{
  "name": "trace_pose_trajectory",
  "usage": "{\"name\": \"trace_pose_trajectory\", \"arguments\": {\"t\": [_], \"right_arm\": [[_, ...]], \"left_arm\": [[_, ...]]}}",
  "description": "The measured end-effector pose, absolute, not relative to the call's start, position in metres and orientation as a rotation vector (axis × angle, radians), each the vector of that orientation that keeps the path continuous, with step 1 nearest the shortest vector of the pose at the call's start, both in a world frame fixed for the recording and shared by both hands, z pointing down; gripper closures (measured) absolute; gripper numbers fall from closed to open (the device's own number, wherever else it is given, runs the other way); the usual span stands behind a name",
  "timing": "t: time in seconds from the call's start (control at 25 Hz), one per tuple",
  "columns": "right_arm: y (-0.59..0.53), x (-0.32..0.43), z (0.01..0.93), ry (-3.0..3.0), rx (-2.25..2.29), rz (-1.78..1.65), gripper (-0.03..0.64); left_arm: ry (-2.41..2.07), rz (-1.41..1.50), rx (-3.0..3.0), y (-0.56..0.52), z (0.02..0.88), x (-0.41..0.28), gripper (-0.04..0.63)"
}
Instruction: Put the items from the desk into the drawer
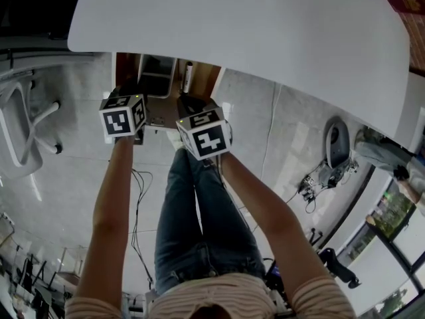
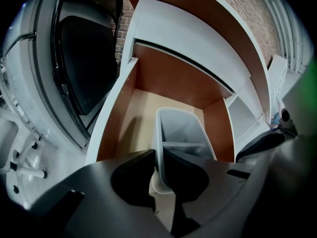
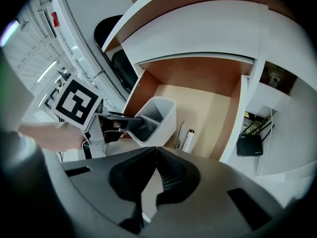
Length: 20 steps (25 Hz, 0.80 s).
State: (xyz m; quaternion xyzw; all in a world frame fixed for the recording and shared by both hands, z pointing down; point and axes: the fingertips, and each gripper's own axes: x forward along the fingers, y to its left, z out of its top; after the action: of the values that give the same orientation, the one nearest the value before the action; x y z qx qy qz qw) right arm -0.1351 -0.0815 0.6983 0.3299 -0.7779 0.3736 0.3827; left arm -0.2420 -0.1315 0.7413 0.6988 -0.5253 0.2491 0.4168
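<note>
The wooden drawer (image 3: 208,100) under the white desk (image 1: 265,25) stands open. My left gripper (image 2: 159,163) is shut on the near wall of a white divided organizer bin (image 2: 182,130), which it holds inside the drawer at the left. In the right gripper view the bin (image 3: 161,114) sits tilted beside a thin pen (image 3: 180,133) and a white marker (image 3: 188,140) lying on the drawer floor. My right gripper (image 3: 156,152) hovers just in front of the drawer, shut with nothing in it. From the head, both marker cubes (image 1: 123,115) (image 1: 204,133) hide the jaws.
A black office chair (image 2: 84,68) stands left of the drawer. Right of the drawer is a white shelf unit holding a black router (image 3: 249,144). Cables (image 1: 136,198) trail on the grey floor below, and a white chair base (image 1: 30,131) sits at far left.
</note>
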Motion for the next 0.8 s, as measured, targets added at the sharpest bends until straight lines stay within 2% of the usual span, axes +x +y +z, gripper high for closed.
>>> {"name": "trace_pose_trajectory", "arguments": {"t": [0.8], "right_arm": [[-0.093,-0.132,0.708,-1.954,0.847,0.967,0.6]], "left_arm": [[-1.159,0.895,1.707,-0.116,0.77,-0.237,0.546]]}}
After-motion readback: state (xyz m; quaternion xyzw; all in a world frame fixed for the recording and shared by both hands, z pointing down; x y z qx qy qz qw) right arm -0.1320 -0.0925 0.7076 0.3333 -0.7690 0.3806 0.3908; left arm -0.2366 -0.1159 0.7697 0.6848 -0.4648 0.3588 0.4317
